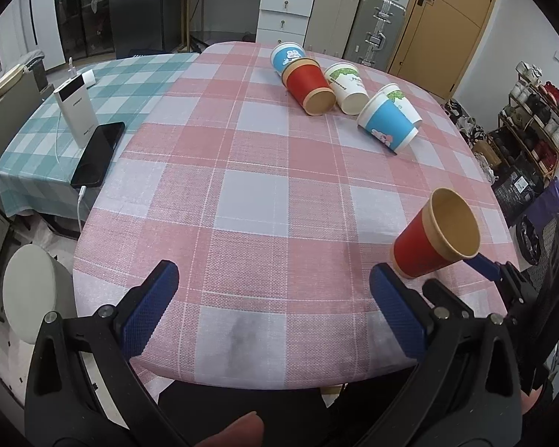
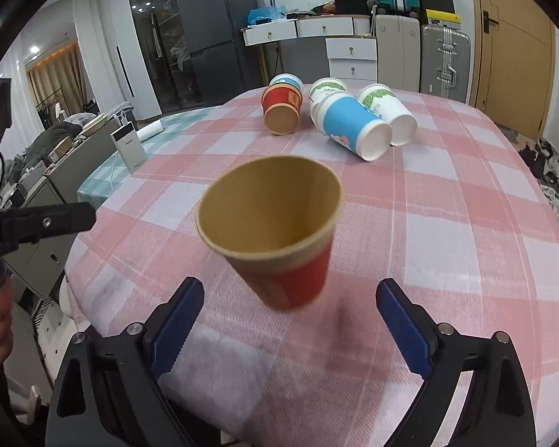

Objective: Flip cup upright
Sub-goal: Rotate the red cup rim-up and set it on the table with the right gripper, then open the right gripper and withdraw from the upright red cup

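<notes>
A red paper cup with a tan rim (image 2: 279,234) stands mouth up, tilted, on the pink checked tablecloth (image 2: 447,223), just ahead of my open right gripper (image 2: 290,320); no finger touches it. In the left wrist view the same cup (image 1: 434,236) leans at the right, with the right gripper's blue fingertip (image 1: 482,265) beside it. My left gripper (image 1: 274,305) is open and empty near the table's front edge. Several cups lie on their sides at the far end: a red one (image 1: 309,85), a blue one (image 1: 389,123) and white ones (image 1: 346,87).
A black phone (image 1: 98,152) and a white power bank (image 1: 74,110) lie on the teal checked cloth at the left. A round stool (image 1: 29,290) stands below the table's left edge. Drawers, suitcases and a wooden door are behind the table.
</notes>
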### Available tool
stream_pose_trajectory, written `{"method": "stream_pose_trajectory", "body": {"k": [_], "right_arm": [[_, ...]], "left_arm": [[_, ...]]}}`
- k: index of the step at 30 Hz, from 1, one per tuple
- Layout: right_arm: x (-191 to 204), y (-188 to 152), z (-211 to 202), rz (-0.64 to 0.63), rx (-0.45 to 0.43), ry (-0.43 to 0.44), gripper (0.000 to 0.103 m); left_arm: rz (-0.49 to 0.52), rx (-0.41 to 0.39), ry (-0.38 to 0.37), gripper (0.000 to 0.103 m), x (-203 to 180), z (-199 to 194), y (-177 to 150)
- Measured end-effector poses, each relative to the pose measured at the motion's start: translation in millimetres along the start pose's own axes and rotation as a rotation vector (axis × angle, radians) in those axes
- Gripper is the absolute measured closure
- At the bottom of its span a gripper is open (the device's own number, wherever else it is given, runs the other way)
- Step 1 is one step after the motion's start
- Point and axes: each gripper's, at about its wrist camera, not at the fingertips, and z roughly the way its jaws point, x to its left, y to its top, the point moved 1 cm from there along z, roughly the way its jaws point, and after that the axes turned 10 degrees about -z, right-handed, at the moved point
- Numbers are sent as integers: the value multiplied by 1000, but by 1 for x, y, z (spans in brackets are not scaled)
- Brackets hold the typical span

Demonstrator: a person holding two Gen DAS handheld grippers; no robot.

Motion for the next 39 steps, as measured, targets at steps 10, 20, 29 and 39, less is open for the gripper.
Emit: {"method": "stream_pose_trajectory", "body": {"k": [10, 20, 29, 39], "right_arm": [[-20, 15, -69, 80, -152, -31, 7], [-19, 43, -116, 27, -262, -85, 6], [-16, 46, -130, 30, -269, -94, 5], [-15, 45, -131, 29, -266, -93, 5]], "left_arm": [[89, -32, -57, 1, -46, -2, -3], [164, -142, -124, 1, -95, -32, 6], [189, -167, -133, 1, -105, -50, 5], [189, -165, -137, 1, -104, -55, 1]]}}
